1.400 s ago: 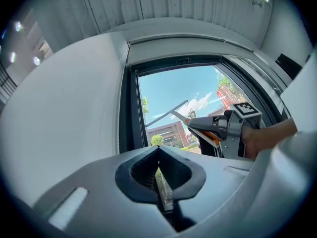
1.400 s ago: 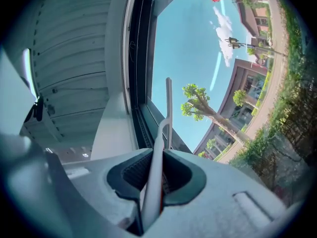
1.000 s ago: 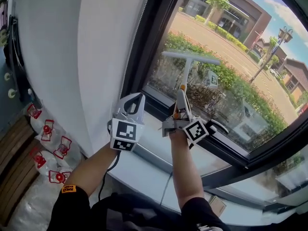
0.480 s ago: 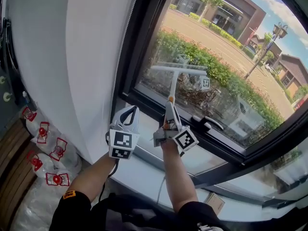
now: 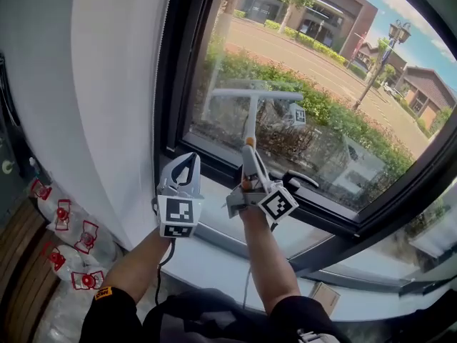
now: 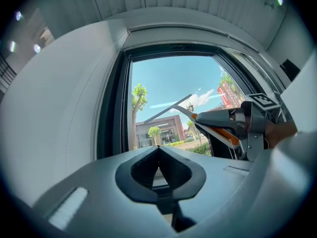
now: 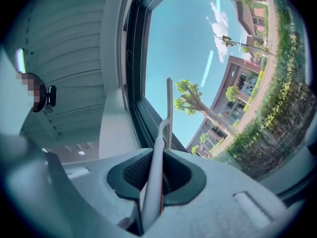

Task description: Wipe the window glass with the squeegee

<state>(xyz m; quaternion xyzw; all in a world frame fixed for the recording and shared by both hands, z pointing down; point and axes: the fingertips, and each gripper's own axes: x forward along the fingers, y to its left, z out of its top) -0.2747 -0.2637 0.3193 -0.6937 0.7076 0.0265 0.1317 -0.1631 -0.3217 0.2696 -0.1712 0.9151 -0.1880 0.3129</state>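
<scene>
Two bare arms reach up from the bottom of the head view. The left gripper is up in front of the dark window frame. Its own view shows its two jaws pressed together with nothing between them. The right gripper is just beside it. Its jaws are closed tight on the handle of the squeegee, which is white with an orange bit.

Below the grippers is the pale sill. Down at the left, on the floor, lie clear bags with red marks. A big white wall fills the left side.

Just past the right gripper, a black window handle sits on the bottom of the frame. The squeegee stands up from the gripper. Its long blade goes across the low part of the window glass, near the left side. The blade looks to be on the glass, but I cannot tell for sure.

Outside the glass are green bushes, a road, a street lamp and brown buildings under a blue sky.
</scene>
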